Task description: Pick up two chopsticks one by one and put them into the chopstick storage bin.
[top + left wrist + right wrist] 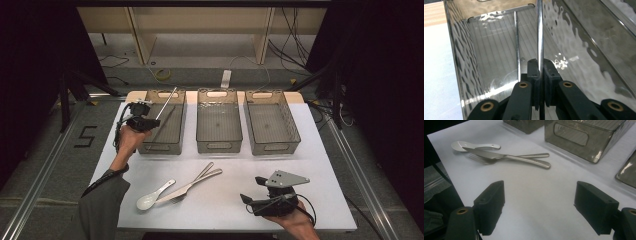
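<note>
Nearest the high camera, the right gripper rests low over the front right of the white counter, held in a hand that comes in from the bottom edge, with its grey three-cornered plate on top. Its fingers stand wide apart with nothing between them, only bare counter showing in the gap in the right gripper view.

Just to its left on the counter lie a white spoon, a knife and a fork. The knife and fork cross each other, and the spoon's bowl sits just beside the knife's blade end.

Behind them, three smoky transparent bins stand in a row: the left bin, the middle bin and the right bin.

Over the near left corner of the left bin, the left gripper is held by the other hand. Its fingers are closed on a thin metal rod, which looks like a chopstick. In the high view the rod rises at a slant from the gripper, up and to the right above the bin. In the left gripper view it runs straight up between the pressed pads, inside the bin's walls. A second thin metal stick lies on the floor of that bin, just left of the held one.
</note>
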Demonstrator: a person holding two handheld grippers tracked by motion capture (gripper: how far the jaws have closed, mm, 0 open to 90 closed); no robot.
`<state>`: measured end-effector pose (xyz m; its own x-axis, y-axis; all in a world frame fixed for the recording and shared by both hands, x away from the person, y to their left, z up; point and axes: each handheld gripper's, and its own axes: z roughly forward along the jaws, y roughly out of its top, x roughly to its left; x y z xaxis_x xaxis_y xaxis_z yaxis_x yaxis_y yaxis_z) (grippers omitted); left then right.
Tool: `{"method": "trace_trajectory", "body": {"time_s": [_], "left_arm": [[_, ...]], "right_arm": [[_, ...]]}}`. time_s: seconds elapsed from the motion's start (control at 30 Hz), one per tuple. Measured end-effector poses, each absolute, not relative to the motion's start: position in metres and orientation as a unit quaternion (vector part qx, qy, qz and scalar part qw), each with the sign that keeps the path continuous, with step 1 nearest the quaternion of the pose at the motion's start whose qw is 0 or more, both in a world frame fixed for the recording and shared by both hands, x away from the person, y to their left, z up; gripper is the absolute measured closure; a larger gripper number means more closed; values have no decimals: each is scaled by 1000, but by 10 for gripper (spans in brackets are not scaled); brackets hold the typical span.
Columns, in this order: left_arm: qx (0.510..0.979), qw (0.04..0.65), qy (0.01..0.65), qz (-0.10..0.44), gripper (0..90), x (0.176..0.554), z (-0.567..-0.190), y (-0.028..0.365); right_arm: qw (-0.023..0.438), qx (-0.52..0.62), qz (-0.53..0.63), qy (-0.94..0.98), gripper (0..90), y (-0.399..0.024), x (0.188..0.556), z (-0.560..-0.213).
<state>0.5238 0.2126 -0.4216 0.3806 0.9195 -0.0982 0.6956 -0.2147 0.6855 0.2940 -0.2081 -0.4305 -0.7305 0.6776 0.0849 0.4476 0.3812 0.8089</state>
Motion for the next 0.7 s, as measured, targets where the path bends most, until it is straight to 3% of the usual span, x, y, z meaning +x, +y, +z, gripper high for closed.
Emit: {"method": "trace_trajectory", "body": {"time_s": [0.4,0.5,0.7], "left_arm": [[762,324,535,166,831,532,-427,210],[756,330,540,163,774,532,-426,210],[748,346,542,162,555,527,-418,211]], "right_arm": [[129,340,434,824,253,-207,294,-431],[127,340,434,824,253,-207,294,-431],[126,339,432,827,253,-206,293,-432]]}}
